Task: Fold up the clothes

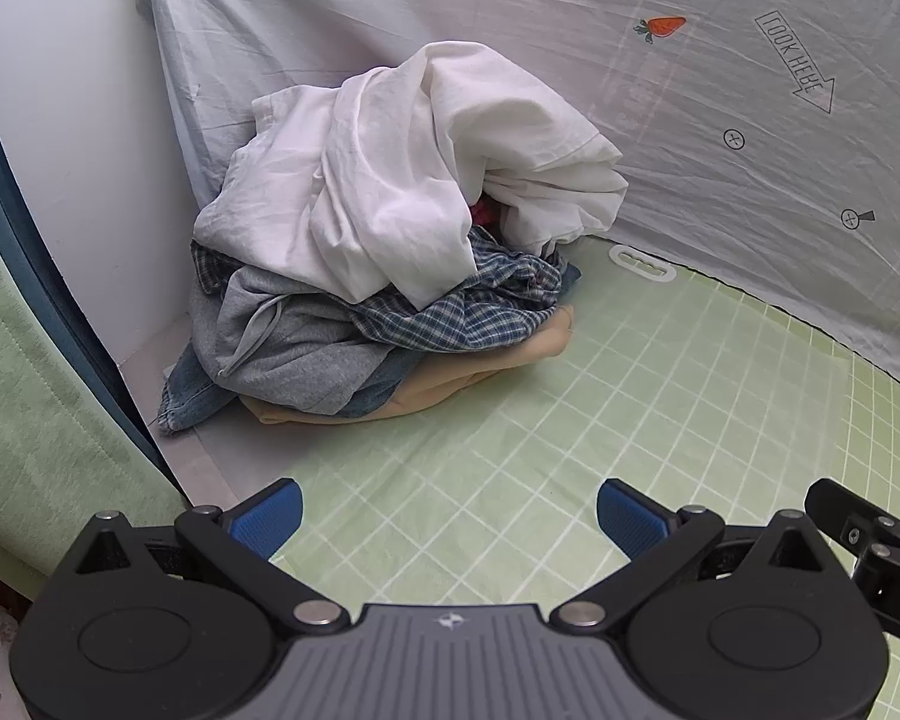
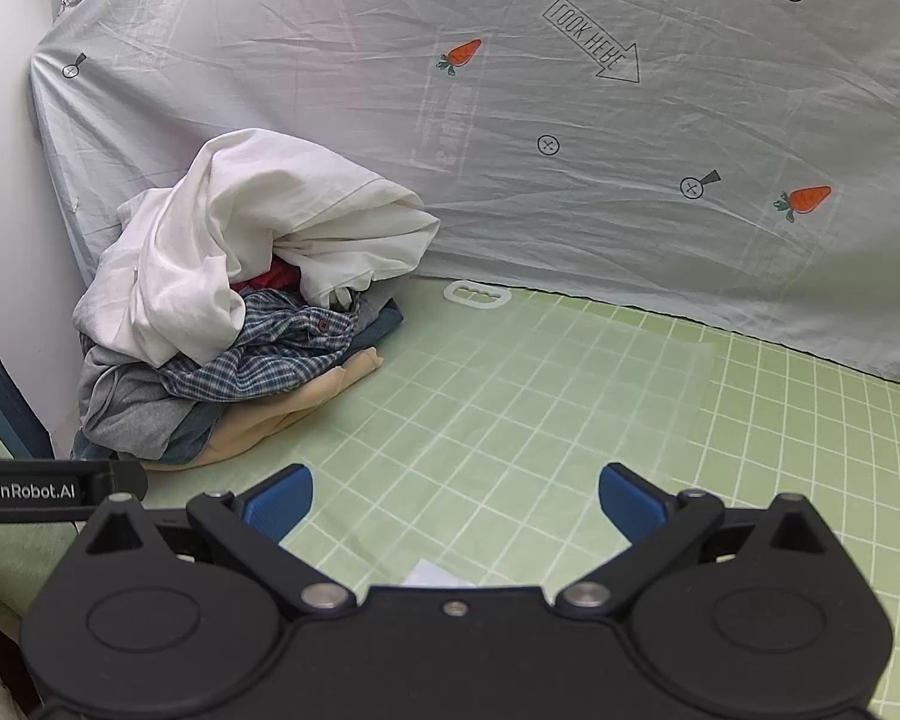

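Note:
A pile of clothes sits in the back left corner of the green checked mat (image 1: pixel 540 450). A white garment (image 1: pixel 402 180) lies on top, over a blue plaid shirt (image 1: pixel 450 312), a grey hoodie (image 1: pixel 294 348), denim (image 1: pixel 186 396) and a beige garment (image 1: pixel 450 384). The same pile shows in the right wrist view, with the white garment (image 2: pixel 240 240) on top and the plaid shirt (image 2: pixel 270 354) under it. My left gripper (image 1: pixel 450 516) is open and empty above the mat, short of the pile. My right gripper (image 2: pixel 456 504) is open and empty to its right.
A grey sheet (image 2: pixel 570 180) printed with carrots hangs behind the mat. A white wall (image 1: pixel 60 180) stands at the left. A white plastic tag (image 2: pixel 477 294) lies at the mat's back edge. A green padded edge (image 1: pixel 42 420) runs along the left.

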The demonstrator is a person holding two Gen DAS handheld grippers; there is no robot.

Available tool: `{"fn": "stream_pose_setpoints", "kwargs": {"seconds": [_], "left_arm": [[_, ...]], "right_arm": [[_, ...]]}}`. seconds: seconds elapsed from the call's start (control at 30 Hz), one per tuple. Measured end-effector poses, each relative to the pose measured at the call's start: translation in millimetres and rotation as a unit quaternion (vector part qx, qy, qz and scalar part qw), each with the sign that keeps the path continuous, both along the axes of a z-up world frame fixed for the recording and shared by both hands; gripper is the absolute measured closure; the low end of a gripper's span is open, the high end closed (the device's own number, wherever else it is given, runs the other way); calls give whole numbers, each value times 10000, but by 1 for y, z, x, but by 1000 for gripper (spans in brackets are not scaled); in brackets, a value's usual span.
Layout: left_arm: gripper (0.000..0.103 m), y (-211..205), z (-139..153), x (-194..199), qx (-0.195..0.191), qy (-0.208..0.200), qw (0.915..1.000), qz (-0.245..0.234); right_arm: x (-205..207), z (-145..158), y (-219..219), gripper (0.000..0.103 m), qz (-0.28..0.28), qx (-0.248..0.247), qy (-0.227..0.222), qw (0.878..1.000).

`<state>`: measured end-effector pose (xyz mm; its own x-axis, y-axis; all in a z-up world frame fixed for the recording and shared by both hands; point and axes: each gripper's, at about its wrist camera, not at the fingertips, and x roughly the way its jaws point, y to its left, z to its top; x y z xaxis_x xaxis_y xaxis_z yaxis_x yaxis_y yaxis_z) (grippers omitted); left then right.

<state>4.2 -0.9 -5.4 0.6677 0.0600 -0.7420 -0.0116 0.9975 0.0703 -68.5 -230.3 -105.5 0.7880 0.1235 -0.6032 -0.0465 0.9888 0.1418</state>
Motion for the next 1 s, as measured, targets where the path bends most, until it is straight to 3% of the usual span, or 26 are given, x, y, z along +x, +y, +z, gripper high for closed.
{"fn": "stream_pose_setpoints", "kwargs": {"seconds": [1.0], "left_arm": [[0, -3, -4, 6, 65, 59, 10000, 3]], "right_arm": [[3, -4, 0, 0, -16, 24, 50, 10000]]}}
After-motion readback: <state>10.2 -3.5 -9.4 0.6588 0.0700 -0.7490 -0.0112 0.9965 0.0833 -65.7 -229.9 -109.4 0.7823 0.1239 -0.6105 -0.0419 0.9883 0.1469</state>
